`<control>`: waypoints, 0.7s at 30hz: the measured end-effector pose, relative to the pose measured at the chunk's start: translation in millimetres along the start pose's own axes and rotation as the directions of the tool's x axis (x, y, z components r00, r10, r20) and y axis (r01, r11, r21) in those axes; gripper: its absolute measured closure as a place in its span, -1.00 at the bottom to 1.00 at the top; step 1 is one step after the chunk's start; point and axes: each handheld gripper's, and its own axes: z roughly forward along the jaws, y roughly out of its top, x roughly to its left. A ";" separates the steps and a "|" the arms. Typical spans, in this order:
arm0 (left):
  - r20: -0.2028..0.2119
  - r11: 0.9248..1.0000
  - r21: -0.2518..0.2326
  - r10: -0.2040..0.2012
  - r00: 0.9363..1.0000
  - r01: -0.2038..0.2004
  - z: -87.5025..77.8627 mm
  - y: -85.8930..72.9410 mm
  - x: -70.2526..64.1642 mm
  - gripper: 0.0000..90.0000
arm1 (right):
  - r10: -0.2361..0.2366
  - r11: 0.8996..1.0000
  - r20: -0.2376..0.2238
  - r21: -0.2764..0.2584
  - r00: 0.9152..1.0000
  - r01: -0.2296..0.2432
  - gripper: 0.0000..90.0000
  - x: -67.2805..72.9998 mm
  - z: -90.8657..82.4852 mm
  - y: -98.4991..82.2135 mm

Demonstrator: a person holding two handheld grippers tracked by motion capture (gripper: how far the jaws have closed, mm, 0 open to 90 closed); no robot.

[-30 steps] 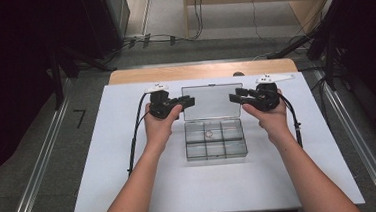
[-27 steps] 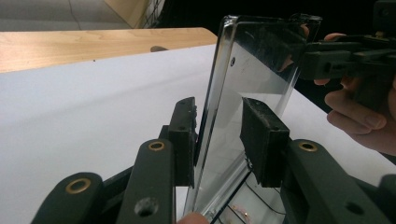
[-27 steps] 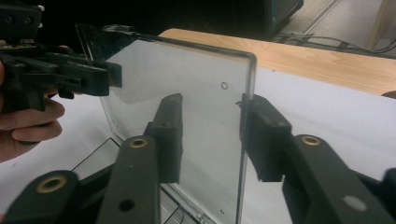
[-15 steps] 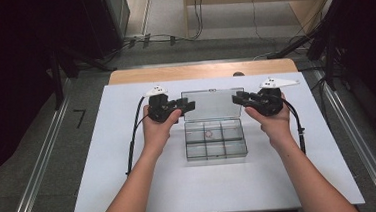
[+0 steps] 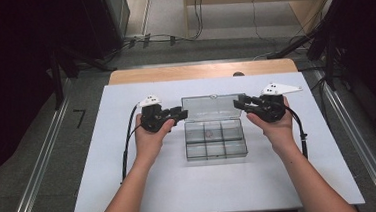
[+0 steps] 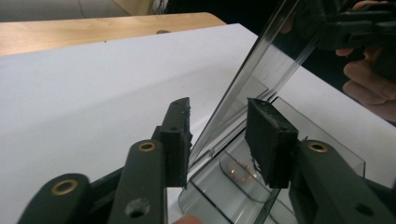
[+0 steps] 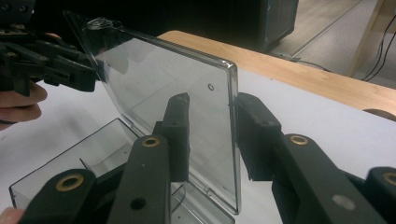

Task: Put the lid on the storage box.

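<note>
While the clear box (image 5: 215,139) sat mid-table on the white sheet (image 5: 131,190), you brought the left gripper (image 5: 180,114) and right gripper (image 5: 237,104) to opposite ends of its raised lid (image 5: 211,107), likely to swing it evenly. Left gripper view: the jaws had just been closing, lid edge (image 6: 280,51) between them, pads apart, not yet pinching. Right gripper view: the same, jaws closing astride the lid corner (image 7: 154,79) with a gap remaining.
</note>
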 end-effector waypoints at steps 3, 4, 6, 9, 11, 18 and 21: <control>-0.007 1.000 0.002 0.002 1.000 -0.002 -2.2 -5.2 -0.4 0.46 | -0.008 1.000 0.001 -0.001 1.000 0.008 0.44 2.1 -1.8 -1.2; -0.008 1.000 0.006 0.006 1.000 -0.006 -2.7 -6.4 -0.4 0.50 | -0.009 1.000 0.002 -0.002 1.000 0.009 0.44 2.6 -2.3 -1.6; -0.002 1.000 0.012 0.007 1.000 -0.007 -3.4 -9.5 -0.5 0.58 | -0.013 1.000 0.002 0.001 1.000 0.013 0.44 3.7 -3.5 -2.0; 0.009 1.000 0.019 0.010 1.000 -0.010 -4.3 -12.3 -1.4 0.73 | -0.023 1.000 0.002 -0.002 1.000 0.023 0.43 5.0 -4.8 -2.9; 0.020 1.000 0.025 0.016 1.000 -0.016 -4.0 -14.1 -2.8 0.81 | -0.017 1.000 0.002 -0.002 1.000 0.017 0.43 5.7 -5.9 -3.8; 0.059 0.999 0.028 0.019 0.998 -0.021 -0.4 -16.5 -7.7 0.97 | -0.015 1.000 0.003 -0.010 1.000 0.015 0.43 8.0 -8.2 -7.0; 0.068 0.999 0.029 0.016 0.998 -0.018 1.7 -16.8 -8.5 0.98 | -0.029 1.000 0.003 -0.011 1.000 0.029 0.42 9.0 -9.5 -8.1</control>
